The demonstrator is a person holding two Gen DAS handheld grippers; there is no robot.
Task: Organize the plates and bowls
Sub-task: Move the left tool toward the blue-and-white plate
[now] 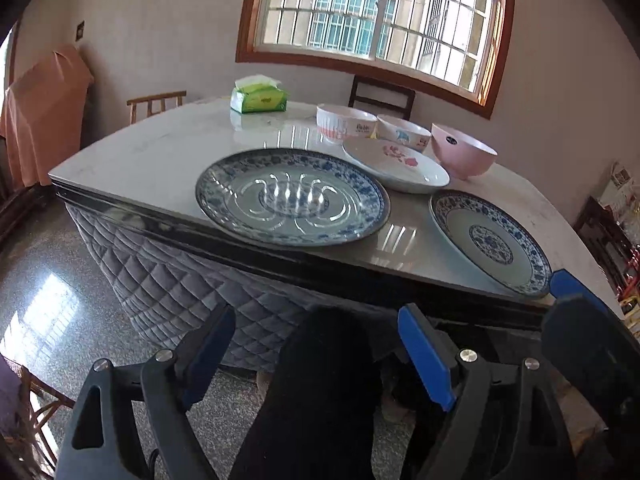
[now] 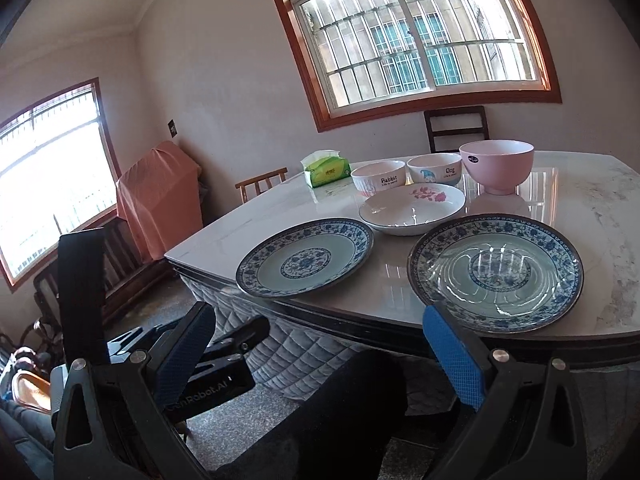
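A marble table [image 2: 592, 216] stands under a big barred window [image 2: 416, 36]. On it sit plates and bowls, all apart from both tools.

The left gripper [image 1: 316, 356] is held low in front of the table edge, above the speckled floor. Its two blue fingers [image 1: 426, 354] are spread wide apart and hold nothing. The right gripper [image 2: 320, 354] is also low, near the table edge. Its blue fingers [image 2: 454, 356] are wide apart too, with nothing between them. One finger tip looks close to the rim of a plate, but I cannot tell if it touches.

Two blue flower plates lie at the near edge. The bigger blue plate [image 2: 496, 272] is shiny with light in the middle. The smaller blue plate [image 2: 306, 256] lies beside it and hangs a little over the table edge. Behind them, between the two, is a white plate with pink flowers [image 2: 414, 208].

Behind that plate three bowls stand in a row, close together. One is a white bowl that says Rabbit [image 2: 378, 178]. Next is a white bowl that says Dog [image 2: 434, 170]. The last is a pink bowl [image 2: 496, 170], taller than the others, with a dark sticker.

A green tissue pack [image 2: 326, 168] sits at the far side. A dark chair [image 2: 456, 126] stands under the window.
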